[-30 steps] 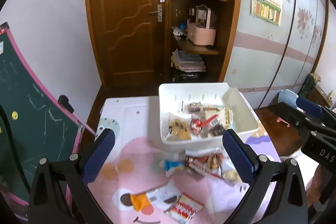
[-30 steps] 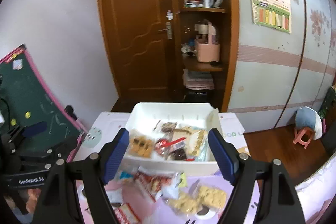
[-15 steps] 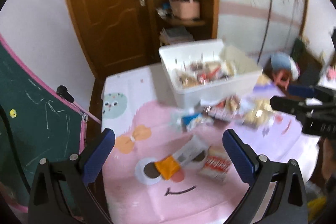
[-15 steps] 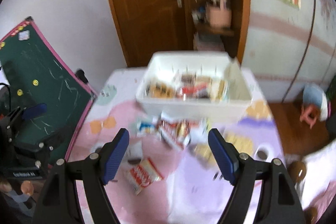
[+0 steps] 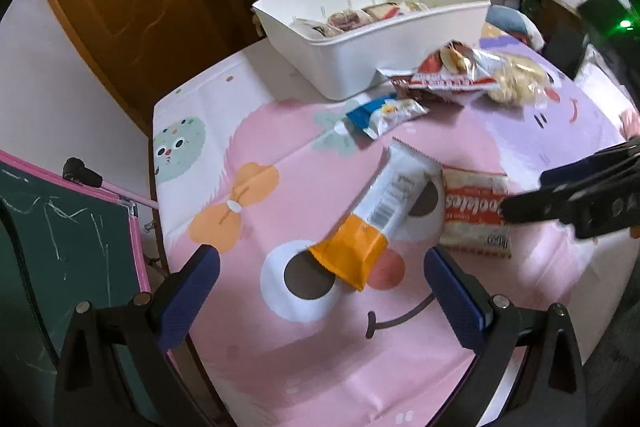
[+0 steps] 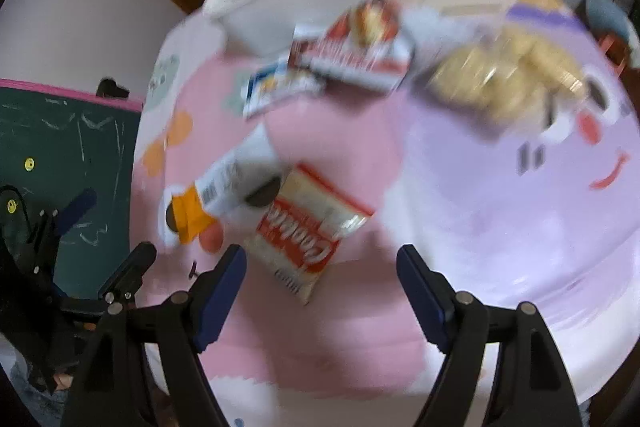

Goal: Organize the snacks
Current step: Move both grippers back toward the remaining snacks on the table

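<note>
Both tongs hang wide open and empty above the loose snacks: the left gripper [image 5: 322, 285] over the orange-ended bar [image 5: 376, 217], the right gripper [image 6: 320, 281] over the cookie packet [image 6: 308, 227]. Next comes closing on each, then carrying to the white bin [image 5: 360, 39] at twelve o'clock; the red bag [image 5: 448, 73] crowds that path

Both grippers are showing black plastic frames with silver screws at the joints. The left gripper [image 5: 322, 277] and the right gripper [image 6: 320, 273] are wearing dark blue ribbed pads [image 5: 454, 287] on their fingers.
</note>
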`<action>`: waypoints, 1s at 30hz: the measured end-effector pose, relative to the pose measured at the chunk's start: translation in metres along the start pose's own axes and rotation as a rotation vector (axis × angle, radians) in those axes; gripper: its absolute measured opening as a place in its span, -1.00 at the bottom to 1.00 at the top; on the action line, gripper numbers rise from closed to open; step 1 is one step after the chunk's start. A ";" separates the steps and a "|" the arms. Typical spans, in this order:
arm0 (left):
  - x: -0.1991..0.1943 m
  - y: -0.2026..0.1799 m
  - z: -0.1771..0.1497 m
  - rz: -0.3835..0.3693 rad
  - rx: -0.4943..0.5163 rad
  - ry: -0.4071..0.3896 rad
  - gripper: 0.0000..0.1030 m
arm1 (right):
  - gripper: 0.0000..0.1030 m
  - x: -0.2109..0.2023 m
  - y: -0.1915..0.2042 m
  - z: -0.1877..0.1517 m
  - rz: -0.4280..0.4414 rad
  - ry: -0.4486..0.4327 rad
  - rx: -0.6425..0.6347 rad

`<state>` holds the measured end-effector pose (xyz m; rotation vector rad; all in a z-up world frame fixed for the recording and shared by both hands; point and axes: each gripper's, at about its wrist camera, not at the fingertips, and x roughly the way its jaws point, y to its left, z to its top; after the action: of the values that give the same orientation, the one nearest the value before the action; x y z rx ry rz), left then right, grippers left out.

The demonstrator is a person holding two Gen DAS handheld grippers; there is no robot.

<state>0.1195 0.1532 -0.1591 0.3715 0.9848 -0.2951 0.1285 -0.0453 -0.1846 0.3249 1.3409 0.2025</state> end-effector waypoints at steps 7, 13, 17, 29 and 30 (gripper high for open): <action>0.006 -0.002 -0.008 -0.026 0.023 0.013 0.98 | 0.51 0.030 0.022 0.006 -0.026 0.056 -0.017; 0.015 -0.003 -0.009 -0.049 0.039 0.034 0.98 | 0.41 0.041 0.041 0.015 -0.102 0.018 -0.086; 0.022 -0.004 -0.008 -0.057 0.054 0.052 0.97 | 0.36 0.046 0.054 0.017 -0.180 -0.029 -0.168; 0.038 -0.007 -0.004 -0.092 0.055 0.074 0.97 | -0.12 0.048 0.050 0.030 -0.240 -0.111 -0.300; 0.040 -0.006 -0.001 -0.100 0.046 0.073 0.97 | -0.12 0.045 0.043 0.032 -0.228 -0.116 -0.296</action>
<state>0.1367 0.1454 -0.1947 0.3781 1.0717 -0.3973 0.1713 0.0065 -0.2051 -0.0649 1.2027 0.1849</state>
